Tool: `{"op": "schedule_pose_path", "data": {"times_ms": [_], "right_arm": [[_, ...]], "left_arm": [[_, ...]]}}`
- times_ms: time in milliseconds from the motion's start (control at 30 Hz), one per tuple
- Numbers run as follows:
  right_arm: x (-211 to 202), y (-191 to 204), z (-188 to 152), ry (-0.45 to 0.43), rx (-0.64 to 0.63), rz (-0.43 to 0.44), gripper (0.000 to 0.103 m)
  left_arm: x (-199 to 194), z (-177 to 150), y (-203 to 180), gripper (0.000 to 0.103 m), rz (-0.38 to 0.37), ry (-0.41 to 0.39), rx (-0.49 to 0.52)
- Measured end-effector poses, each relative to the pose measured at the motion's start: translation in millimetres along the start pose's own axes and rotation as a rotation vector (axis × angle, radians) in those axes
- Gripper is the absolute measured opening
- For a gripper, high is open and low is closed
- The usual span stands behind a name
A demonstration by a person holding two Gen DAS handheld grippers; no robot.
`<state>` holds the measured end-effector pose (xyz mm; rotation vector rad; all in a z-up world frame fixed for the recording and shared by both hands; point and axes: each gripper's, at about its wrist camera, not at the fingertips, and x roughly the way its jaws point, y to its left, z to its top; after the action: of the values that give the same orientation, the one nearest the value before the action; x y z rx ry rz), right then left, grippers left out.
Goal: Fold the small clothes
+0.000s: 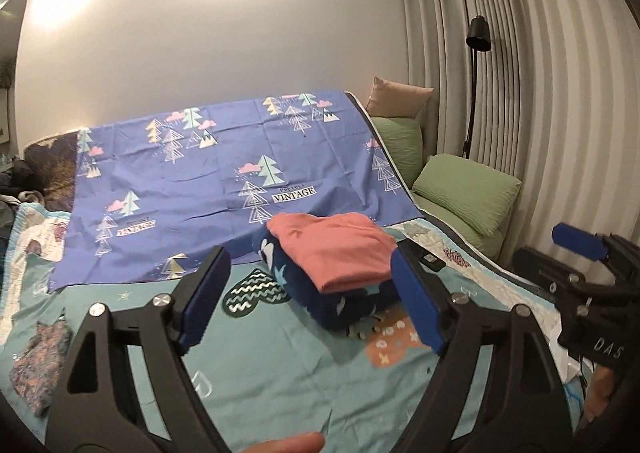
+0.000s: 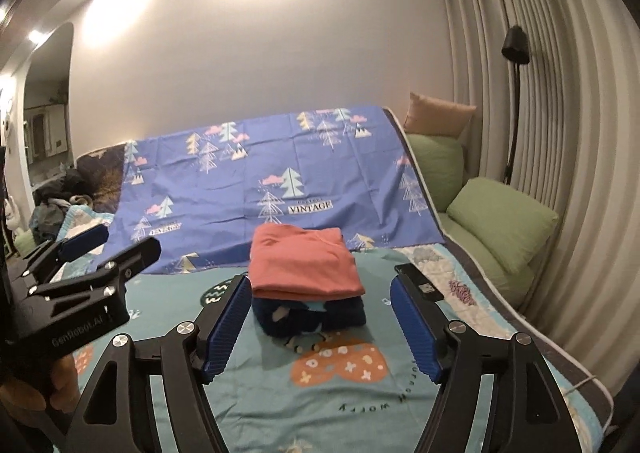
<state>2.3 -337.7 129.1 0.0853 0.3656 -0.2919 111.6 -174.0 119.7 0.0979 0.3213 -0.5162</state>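
Folded coral garment stacked flat atop folded navy patterned garment, on teal bedspread

The bed carries a teal quilt printed with hearts; at twelve o'clock a blue tree-print sheet drapes over it; a dark folded garment sits centre, directly on the quilt; green pillows rest at two o'clock; a floral cloth lies at nine o'clock in the left wrist view.
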Motion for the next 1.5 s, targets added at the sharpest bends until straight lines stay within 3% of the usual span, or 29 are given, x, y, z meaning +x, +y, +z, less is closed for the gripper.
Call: {"op": "schedule_pose_path", "data": {"times_ms": [267, 500, 1033, 1500], "right_arm": [[-39.3, 2.9, -33.3, 0.032, 0.046, -0.001, 0.074], [-56.0, 12.2, -65.0, 0.067, 0.042, -0.049, 0.074], [-72.9, 33.4, -100.0, 0.121, 0.020, -0.035, 0.075], [-81.0, 42.4, -105.5, 0.123, 0.011, -0.044, 0.075]], "left_arm": [[-61.7, -35.0, -0.1, 0.083, 0.048, 0.000, -0.011], [-93.1, -65.3, -2.0, 0.083, 0.074, 0.029, 0.018], [-109.6, -108.5, 4.4, 0.083, 0.108, 0.116, 0.019], [-116.1, -112.6, 3.2, 0.083, 0.115, 0.123, 0.021]]}}
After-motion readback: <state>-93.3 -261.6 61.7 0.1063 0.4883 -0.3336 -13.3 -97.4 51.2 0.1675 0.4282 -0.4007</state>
